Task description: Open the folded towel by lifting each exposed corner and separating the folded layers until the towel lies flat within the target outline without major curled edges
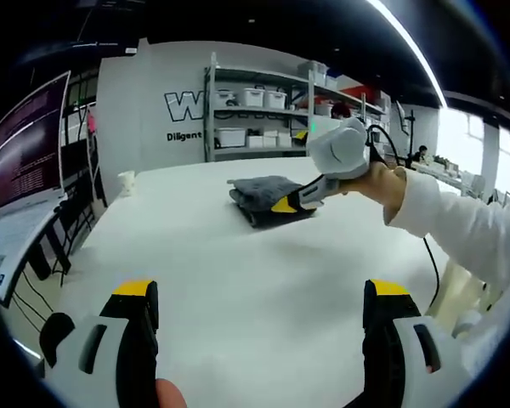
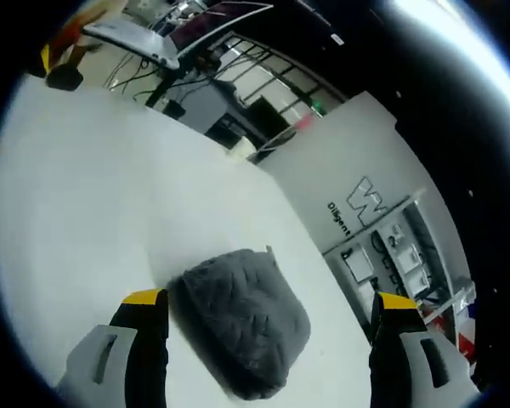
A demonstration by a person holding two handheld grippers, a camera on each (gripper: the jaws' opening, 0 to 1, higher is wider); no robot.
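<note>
Between wide right tongs [image 2: 268,310]: folded towel [image 2: 242,327], w/o contact.

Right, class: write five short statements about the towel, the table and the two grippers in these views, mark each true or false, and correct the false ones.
1. The grey towel is folded into a bundle. True.
2. The towel lies spread flat on the table. False: it is not yet unfolded on the white table.
3. The right gripper has its fingers wide apart, with the towel between them. True.
4. The left gripper is clamped on the towel. False: it is open, well short of the towel.
5. Shelving with storage boxes stands behind the table. True.
</note>
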